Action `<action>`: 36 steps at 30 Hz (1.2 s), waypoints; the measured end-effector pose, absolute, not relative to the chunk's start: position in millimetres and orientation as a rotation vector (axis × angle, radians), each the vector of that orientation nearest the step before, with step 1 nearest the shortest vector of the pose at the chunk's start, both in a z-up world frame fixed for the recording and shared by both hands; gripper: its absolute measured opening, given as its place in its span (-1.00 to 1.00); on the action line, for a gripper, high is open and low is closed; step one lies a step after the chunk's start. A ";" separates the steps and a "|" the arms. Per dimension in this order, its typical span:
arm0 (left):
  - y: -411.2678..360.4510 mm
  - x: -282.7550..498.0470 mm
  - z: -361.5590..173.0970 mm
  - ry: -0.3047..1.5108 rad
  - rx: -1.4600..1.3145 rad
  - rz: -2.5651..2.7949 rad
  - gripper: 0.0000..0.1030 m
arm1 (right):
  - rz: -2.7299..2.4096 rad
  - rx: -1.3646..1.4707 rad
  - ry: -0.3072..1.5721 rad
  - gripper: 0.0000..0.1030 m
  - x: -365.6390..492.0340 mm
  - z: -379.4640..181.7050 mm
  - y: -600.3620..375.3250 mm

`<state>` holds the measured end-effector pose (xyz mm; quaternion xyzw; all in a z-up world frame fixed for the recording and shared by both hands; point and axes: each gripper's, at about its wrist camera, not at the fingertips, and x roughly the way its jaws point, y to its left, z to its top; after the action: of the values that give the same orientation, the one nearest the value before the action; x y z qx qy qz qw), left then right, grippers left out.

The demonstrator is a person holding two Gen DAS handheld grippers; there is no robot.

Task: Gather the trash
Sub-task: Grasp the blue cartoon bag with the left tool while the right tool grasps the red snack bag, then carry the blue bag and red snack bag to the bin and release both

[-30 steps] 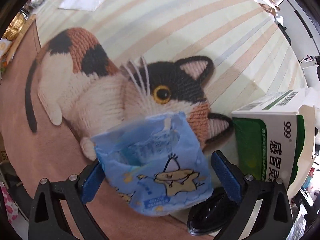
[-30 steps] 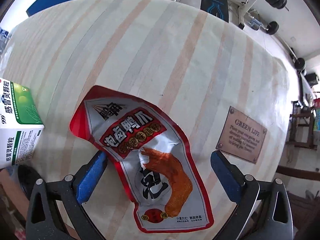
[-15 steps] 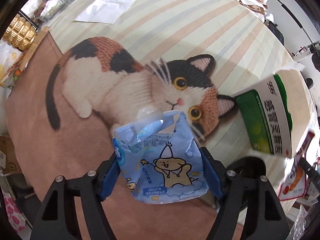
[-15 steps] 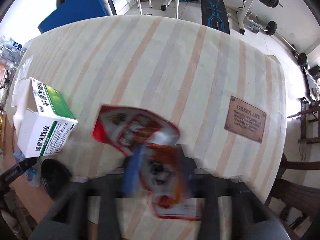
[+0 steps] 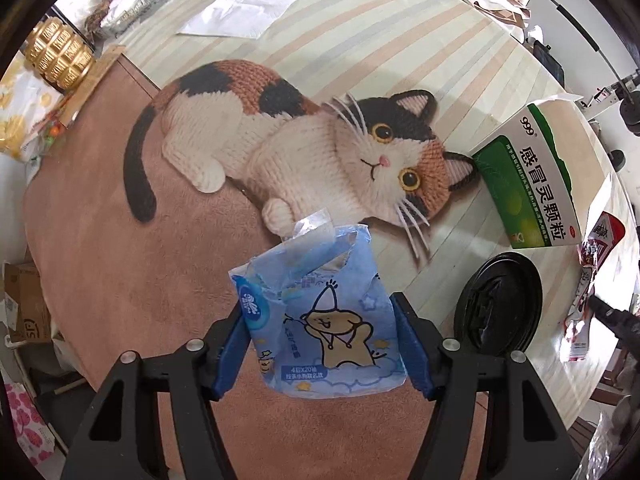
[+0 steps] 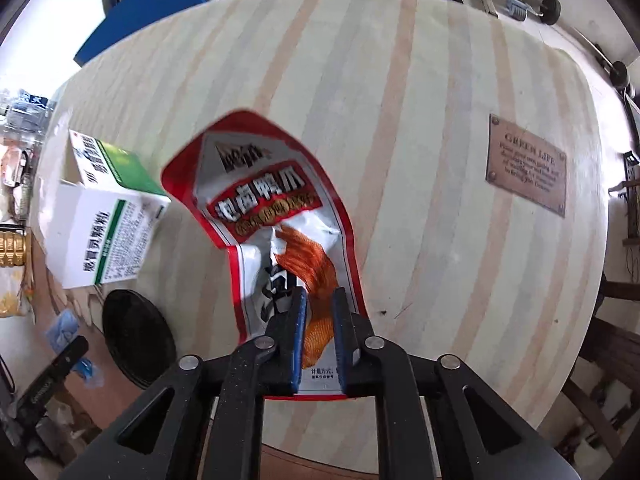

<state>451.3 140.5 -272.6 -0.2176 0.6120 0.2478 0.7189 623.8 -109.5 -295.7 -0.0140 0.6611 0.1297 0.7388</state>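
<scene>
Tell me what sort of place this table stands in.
Probably a home living or dining room that doubles as a workout space. The striped table has a cat mat and a medicine box on it; dumbbells lie on the floor behind.

Left gripper (image 5: 320, 340) clamps a torn blue plastic tissue wrapper with a cartoon bear print (image 5: 320, 312) between its blue pads, above the brown part of a calico-cat printed mat (image 5: 120, 260). Right of it: a round black lid (image 5: 500, 308). Farther right: a green-and-white cardboard medicine box (image 5: 532, 176) on the striped tabletop (image 5: 380, 40).
</scene>
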 end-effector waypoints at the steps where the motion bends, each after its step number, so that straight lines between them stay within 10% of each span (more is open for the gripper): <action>1: 138.5 452.1 -271.3 1.353 -0.471 0.552 0.24 | 0.273 -0.045 1.421 0.34 623.1 -289.0 -110.0; 3: 136.7 453.8 -270.9 1.354 -0.458 0.561 0.24 | 0.266 -0.062 1.361 0.83 624.8 -277.7 -108.5; 8: 121.1 461.3 -278.2 1.370 -0.443 0.572 0.24 | 0.300 -0.293 1.367 0.83 639.5 -297.8 -69.1; 16: 122.0 447.5 -269.6 1.346 -0.456 0.543 0.24 | 0.332 -0.323 1.338 0.10 621.3 -304.2 -65.1; 36: 113.2 315.6 -166.3 1.120 -0.466 0.504 0.24 | 0.543 -0.099 1.252 0.06 482.0 -187.0 -74.6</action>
<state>315.6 113.2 -166.3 -0.2168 0.5206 0.2343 0.7919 482.0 -74.6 -187.0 -0.0456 0.5781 0.2510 0.7751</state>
